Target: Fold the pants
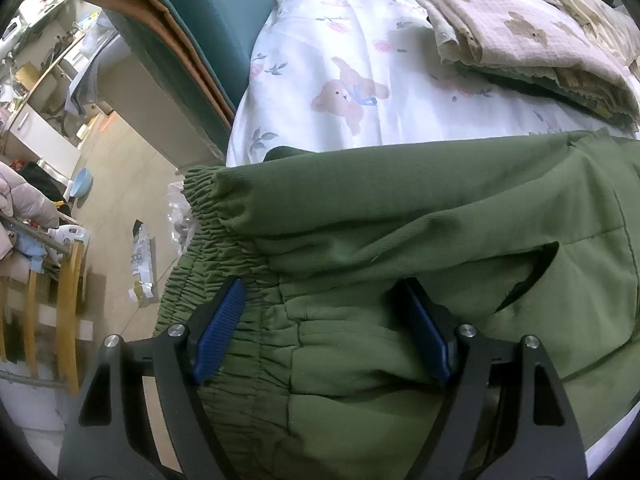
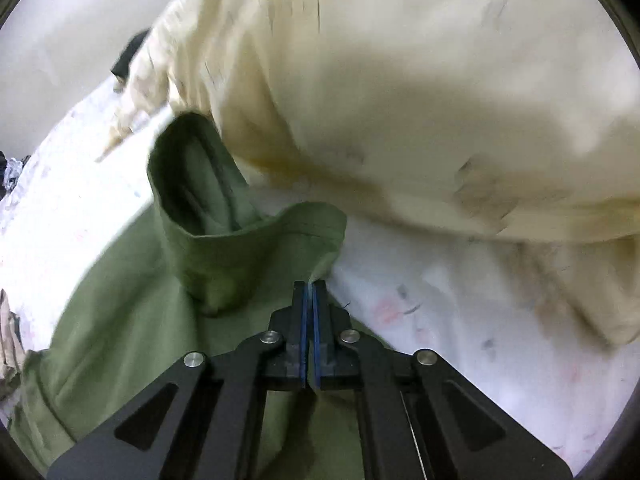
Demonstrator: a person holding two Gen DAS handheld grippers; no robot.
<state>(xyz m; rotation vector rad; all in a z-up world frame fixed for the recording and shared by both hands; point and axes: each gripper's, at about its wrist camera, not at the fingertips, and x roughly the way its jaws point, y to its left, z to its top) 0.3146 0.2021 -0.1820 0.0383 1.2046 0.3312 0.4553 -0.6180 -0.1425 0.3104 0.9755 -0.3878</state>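
- The green pants (image 1: 400,240) lie on the bed (image 1: 340,40), across its floral bear-print sheet, with the gathered waistband (image 1: 224,280) hanging at the bed's edge nearest the floor.
- The left gripper (image 1: 324,320) hovers over the waistband with its blue-padded fingers (image 1: 220,328) spread wide, one on each side of the gathered elastic; they pinch nothing, and contact with the cloth cannot be told. It looks placed to close on the waistband and anchor that end.
- The right gripper (image 2: 309,284) has its fingers (image 2: 301,320) pressed together on the hem edge of a pant leg (image 2: 248,248), whose cuff stands open like a tube above the pants' main body.
- That pinch likely serves to carry the leg over for a fold.
- A cream garment (image 2: 400,80) lies just beyond the leg on the bed, close enough that it could get dragged along.
- A folded stack of bear-print cloth (image 1: 520,40) sits farther up the bed from the pants, well apart.
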